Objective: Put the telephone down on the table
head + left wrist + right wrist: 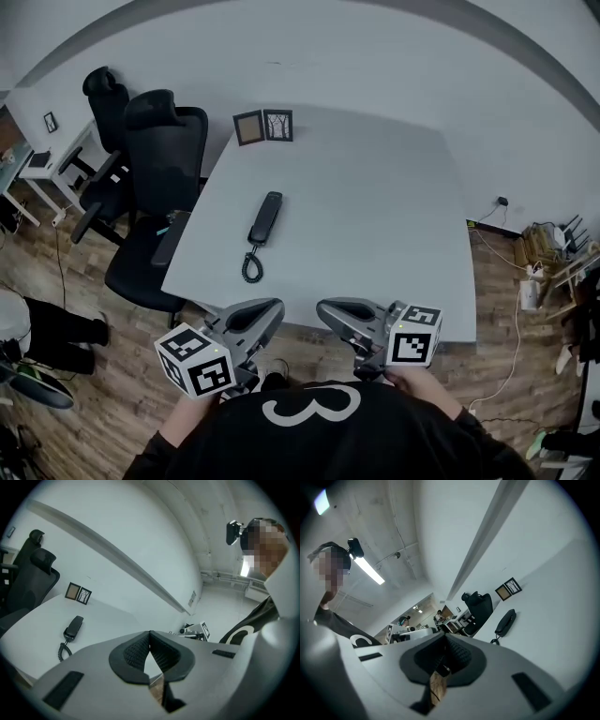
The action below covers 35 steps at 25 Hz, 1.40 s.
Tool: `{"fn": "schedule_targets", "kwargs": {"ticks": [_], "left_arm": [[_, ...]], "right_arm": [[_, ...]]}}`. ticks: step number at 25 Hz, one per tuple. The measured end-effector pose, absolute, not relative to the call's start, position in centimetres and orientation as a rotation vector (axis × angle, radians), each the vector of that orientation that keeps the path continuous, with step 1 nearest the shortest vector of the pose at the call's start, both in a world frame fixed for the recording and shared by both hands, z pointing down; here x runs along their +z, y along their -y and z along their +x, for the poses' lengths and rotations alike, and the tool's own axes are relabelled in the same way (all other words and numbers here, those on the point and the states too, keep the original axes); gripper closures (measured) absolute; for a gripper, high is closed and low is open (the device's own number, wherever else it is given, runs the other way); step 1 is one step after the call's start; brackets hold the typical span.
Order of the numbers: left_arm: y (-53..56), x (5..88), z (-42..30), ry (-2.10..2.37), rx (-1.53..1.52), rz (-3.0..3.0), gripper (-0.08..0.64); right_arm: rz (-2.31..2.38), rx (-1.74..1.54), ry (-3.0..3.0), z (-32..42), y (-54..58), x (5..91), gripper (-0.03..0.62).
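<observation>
The black telephone handset lies flat on the white table, left of centre, with its coiled cord trailing toward me. It also shows in the left gripper view as a telephone and in the right gripper view as a telephone. My left gripper and right gripper hover side by side at the table's near edge, well short of the phone. Both are shut with nothing between their pads, as seen at the left gripper and right gripper.
Two small picture frames stand at the table's far left edge. Black office chairs sit along the table's left side. Wooden floor surrounds the table, with cables and clutter at the right wall.
</observation>
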<state>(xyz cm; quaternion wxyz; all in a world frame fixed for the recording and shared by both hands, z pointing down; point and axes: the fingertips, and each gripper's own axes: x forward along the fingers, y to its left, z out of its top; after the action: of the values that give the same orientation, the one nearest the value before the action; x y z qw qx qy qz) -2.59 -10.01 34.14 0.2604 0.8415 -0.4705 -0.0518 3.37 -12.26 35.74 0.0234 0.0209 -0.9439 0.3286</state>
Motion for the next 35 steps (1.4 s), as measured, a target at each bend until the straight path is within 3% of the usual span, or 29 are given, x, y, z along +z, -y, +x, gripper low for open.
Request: {"fn": "schedule_targets", "kwargs": {"ticks": [19,35], "left_arm": [[5.0,34.1,5.6,1.331,-0.11,2.302,0.548],[3.8,33.4,8.3,1.322,-0.134,2.311,0.548]], "right_arm": [[0.008,0.938,2.968,10.5,6.7,35.3,0.584],[-0.025,0.906,3.005,12.9,5.4,34.3,0.584]]}}
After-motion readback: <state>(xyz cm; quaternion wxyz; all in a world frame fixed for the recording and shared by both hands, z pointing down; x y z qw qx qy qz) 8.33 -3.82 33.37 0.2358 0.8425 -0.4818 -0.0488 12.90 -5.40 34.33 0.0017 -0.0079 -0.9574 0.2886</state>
